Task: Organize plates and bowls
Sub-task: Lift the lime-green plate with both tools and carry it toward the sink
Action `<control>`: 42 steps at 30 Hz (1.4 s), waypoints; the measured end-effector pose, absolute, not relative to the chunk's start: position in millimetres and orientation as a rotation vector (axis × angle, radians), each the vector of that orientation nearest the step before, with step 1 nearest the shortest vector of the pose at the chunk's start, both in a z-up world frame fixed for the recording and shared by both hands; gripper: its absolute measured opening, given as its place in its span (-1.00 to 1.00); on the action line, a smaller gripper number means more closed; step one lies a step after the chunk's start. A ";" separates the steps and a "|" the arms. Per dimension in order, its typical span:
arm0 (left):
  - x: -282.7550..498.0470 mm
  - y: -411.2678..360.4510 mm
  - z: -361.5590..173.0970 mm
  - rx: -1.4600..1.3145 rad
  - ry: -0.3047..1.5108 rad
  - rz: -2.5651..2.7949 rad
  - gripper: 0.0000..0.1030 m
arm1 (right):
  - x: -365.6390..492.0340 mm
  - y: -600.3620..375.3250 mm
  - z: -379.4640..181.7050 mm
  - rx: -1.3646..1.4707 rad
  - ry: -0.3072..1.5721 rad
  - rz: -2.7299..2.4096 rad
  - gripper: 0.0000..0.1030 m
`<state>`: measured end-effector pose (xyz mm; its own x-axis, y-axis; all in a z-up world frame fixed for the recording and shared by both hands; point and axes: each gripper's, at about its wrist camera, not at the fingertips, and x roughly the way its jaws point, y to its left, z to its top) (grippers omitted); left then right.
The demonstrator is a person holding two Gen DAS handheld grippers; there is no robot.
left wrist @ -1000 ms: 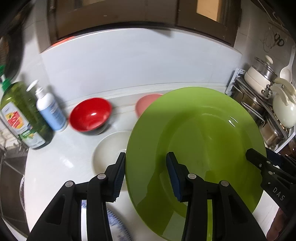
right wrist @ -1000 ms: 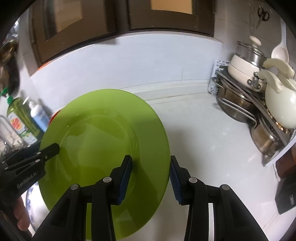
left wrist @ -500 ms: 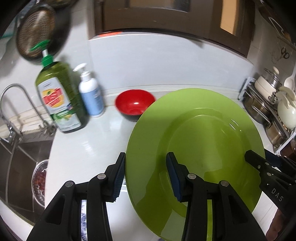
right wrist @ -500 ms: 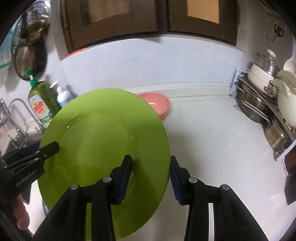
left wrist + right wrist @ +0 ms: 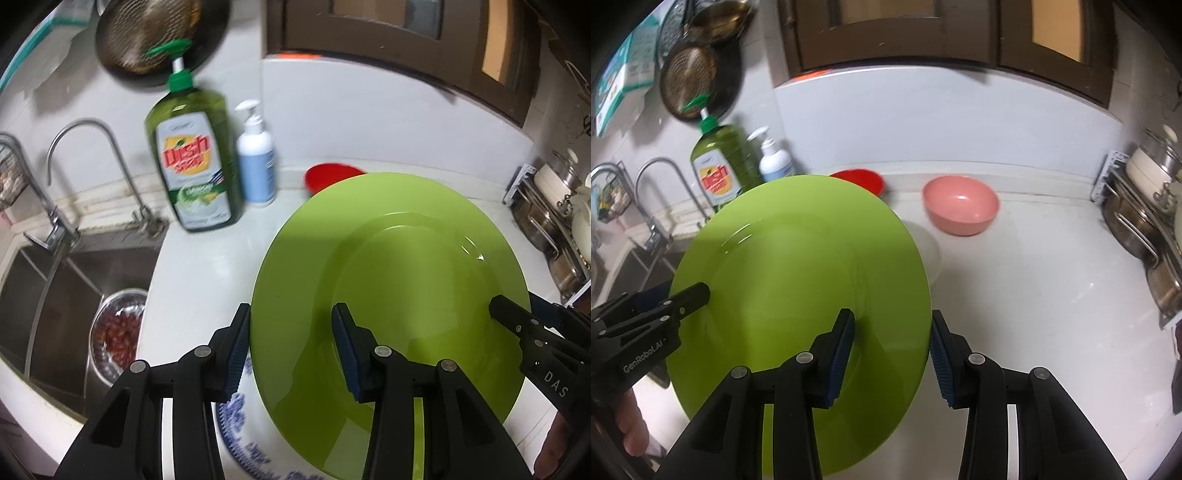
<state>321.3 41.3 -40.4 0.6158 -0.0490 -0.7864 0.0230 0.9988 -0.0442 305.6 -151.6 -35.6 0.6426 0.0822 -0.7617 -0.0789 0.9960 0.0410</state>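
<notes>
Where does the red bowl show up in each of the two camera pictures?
Left wrist view: the red bowl peeks over the far rim of the green plate, upper middle.
Right wrist view: the red bowl is again behind the green plate, left of the pink bowl.
Shared landmark: the dish soap bottle.

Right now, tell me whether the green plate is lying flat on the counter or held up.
Held up. Both the left gripper and right gripper clamp the green plate by opposite rim edges, above a blue-patterned plate.
</notes>
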 end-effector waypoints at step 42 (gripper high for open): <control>305.2 81.8 -152.9 -0.039 1.208 0.036 -0.15 | 311.8 -105.4 -148.0 0.001 1.183 0.158 -0.19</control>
<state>305.2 81.8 -152.9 0.3544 0.0072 -0.9351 -0.0489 0.9987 -0.0108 311.8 -105.4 -148.0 0.3686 0.1233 -0.9214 -0.1223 0.9890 0.0834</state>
